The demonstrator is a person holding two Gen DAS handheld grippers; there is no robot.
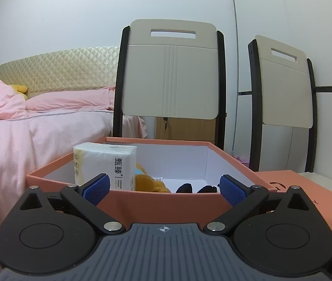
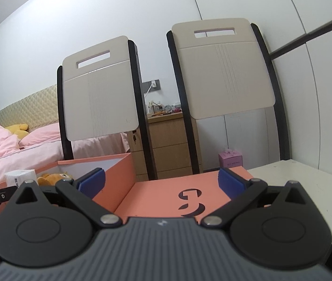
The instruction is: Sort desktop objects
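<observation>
The orange box (image 1: 156, 199) sits at centre frame in the left wrist view, already holding a tissue pack (image 1: 105, 166) upright at its left, a brown plush toy (image 1: 150, 183) beside it and dark items (image 1: 196, 189) lower right. Its lid (image 2: 175, 196) lies flat just beside it, low in the right wrist view. Both the left gripper (image 1: 163, 186) and right gripper (image 2: 161, 182) hang spread and empty, so filling looks finished; closing calls for pinching the lid's edge and lifting it over the box.
</observation>
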